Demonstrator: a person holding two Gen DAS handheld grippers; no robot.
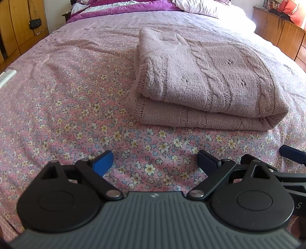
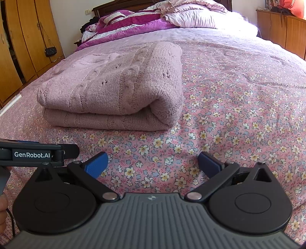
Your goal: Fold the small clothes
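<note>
A dusty-pink cable-knit sweater (image 1: 206, 84) lies folded into a thick rectangle on the floral bedspread (image 1: 76, 107). It also shows in the right wrist view (image 2: 114, 92), left of centre. My left gripper (image 1: 155, 162) is open and empty, low over the bedspread, a short way in front of the sweater's near edge. My right gripper (image 2: 153, 164) is open and empty, beside the left one and just in front of the sweater's right corner. The left gripper's body (image 2: 32, 155) shows at the left edge of the right wrist view.
A purple and white quilt (image 2: 130, 24) and checked pillows (image 2: 193, 17) are piled at the head of the bed. Wooden wardrobes (image 2: 23, 44) with a hanging black bag (image 2: 50, 51) stand on the left. A wooden dresser (image 1: 283, 34) stands on the right.
</note>
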